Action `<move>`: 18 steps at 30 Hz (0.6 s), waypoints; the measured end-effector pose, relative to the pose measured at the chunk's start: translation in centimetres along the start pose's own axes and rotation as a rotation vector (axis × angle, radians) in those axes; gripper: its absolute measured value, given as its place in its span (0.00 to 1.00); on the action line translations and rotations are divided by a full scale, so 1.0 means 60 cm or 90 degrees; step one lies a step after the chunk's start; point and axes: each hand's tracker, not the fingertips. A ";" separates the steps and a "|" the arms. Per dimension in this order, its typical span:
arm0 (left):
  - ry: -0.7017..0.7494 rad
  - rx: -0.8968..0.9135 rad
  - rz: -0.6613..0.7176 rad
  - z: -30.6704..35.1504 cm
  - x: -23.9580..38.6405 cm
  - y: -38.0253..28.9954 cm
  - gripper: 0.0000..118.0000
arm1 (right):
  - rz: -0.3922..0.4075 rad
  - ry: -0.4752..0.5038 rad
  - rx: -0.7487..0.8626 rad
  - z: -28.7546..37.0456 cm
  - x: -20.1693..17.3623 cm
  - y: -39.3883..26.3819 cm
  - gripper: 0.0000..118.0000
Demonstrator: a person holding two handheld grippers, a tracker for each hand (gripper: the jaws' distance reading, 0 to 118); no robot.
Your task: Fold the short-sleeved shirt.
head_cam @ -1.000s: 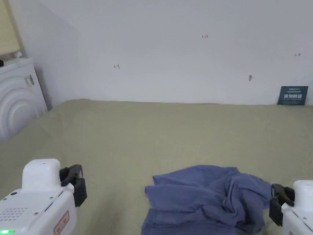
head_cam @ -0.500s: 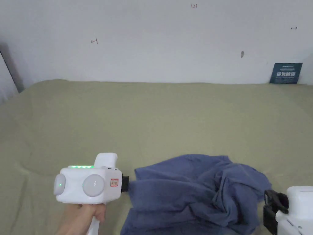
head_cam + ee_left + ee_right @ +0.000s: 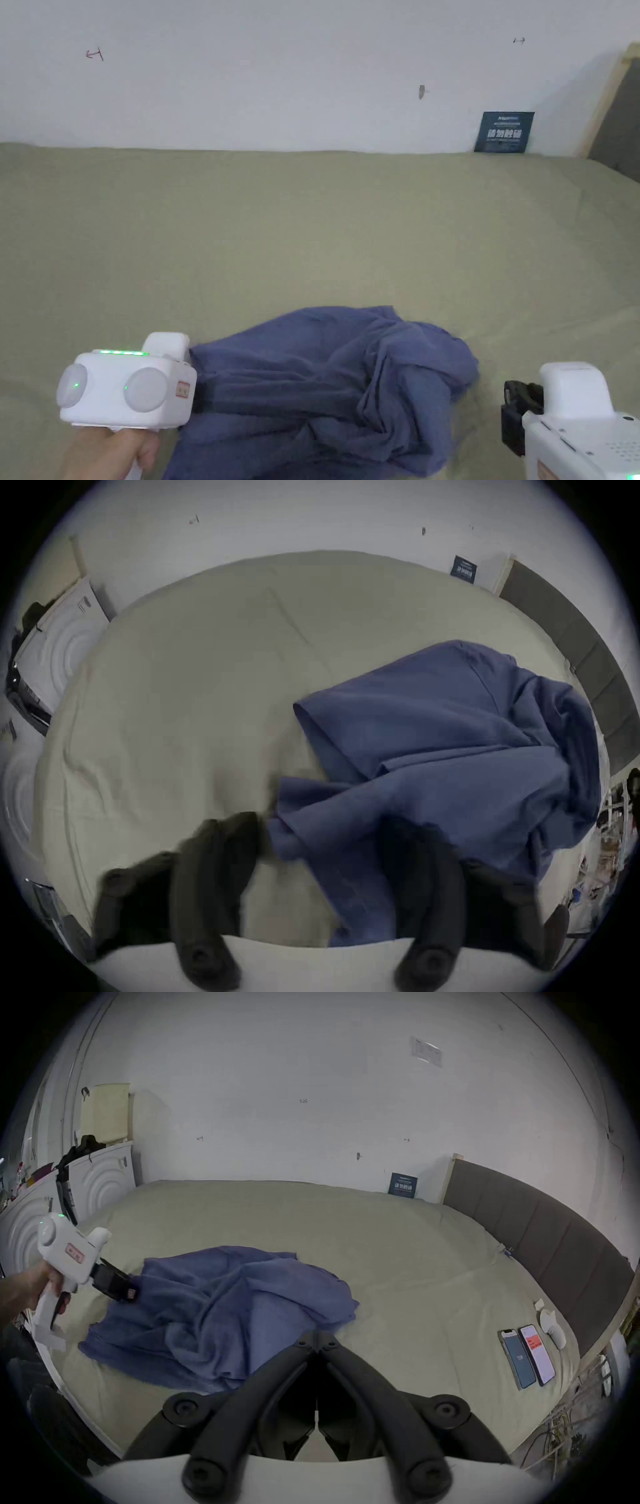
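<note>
A crumpled blue short-sleeved shirt [image 3: 331,387] lies on the olive-green bed [image 3: 312,237], near its front edge. My left gripper [image 3: 195,397] is held sideways at the shirt's left edge. In the left gripper view it [image 3: 325,826] stands open, and a fold of the shirt [image 3: 433,750] lies between its blurred jaws. From the right gripper view, the left gripper [image 3: 116,1284] touches the shirt [image 3: 214,1310] at its left side. My right gripper [image 3: 515,417] hovers to the right of the shirt. Its jaws [image 3: 317,1335] are shut with nothing between them.
Two phones [image 3: 526,1359] and small white objects [image 3: 550,1324] lie on the bed's right side, by a dark padded headboard [image 3: 536,1241]. A white appliance [image 3: 100,1179] stands to the left. A blue sign [image 3: 503,132] leans on the wall behind.
The head camera has swung right. My left gripper came in from the lower left, turned sideways and reached the shirt's left edge. The right gripper has stayed to the shirt's right.
</note>
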 end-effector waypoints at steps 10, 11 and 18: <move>-0.015 0.000 0.007 -0.011 -0.004 -0.009 0.01 | -0.077 0.052 -0.132 -0.209 0.070 0.095 0.00; -0.017 0.000 0.008 -0.013 -0.004 -0.010 0.01 | -0.088 0.074 -0.154 -0.230 0.075 0.098 0.00; -0.025 0.001 0.008 -0.025 -0.009 -0.010 0.01 | -0.007 0.018 -0.271 -0.352 0.050 0.053 0.91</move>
